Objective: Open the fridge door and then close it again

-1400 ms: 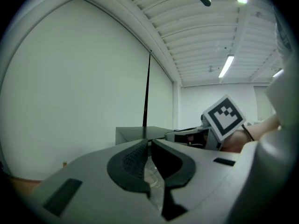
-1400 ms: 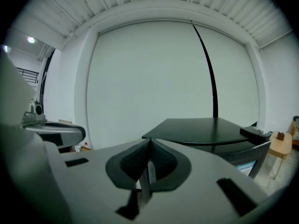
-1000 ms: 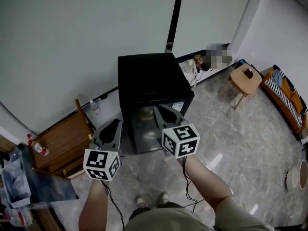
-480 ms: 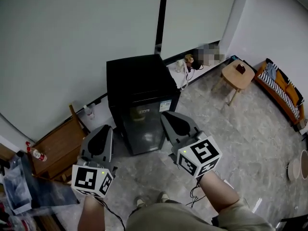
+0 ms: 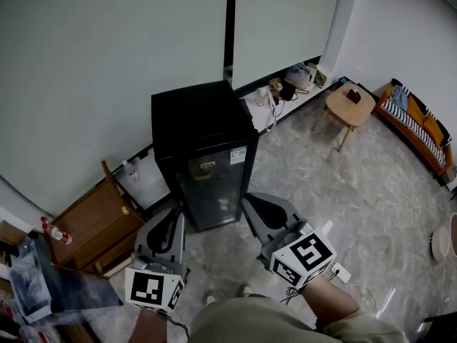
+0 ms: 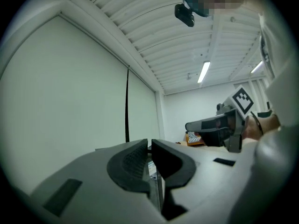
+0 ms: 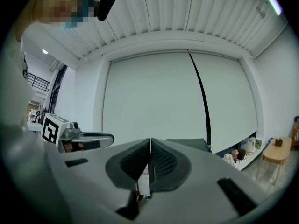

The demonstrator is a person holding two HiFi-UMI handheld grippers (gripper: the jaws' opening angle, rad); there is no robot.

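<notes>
Fridge (image 5: 208, 181) closed; left gripper (image 5: 173, 216), right gripper (image 5: 251, 204) short of its front edge.

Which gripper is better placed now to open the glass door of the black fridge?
Probably right: the right gripper points beside the labelled edge of the glass door, slightly nearer than the left gripper. Both are shut and empty.

The fridge (image 5: 203, 123) is black, its door (image 5: 214, 188) glossy and reflective. The floor (image 5: 357, 191) looks like polished, veined stone. The cabinet (image 5: 89, 224) and stool (image 5: 343, 110) are wood. The fingers (image 7: 164, 161) are matt black, ribbed.
</notes>
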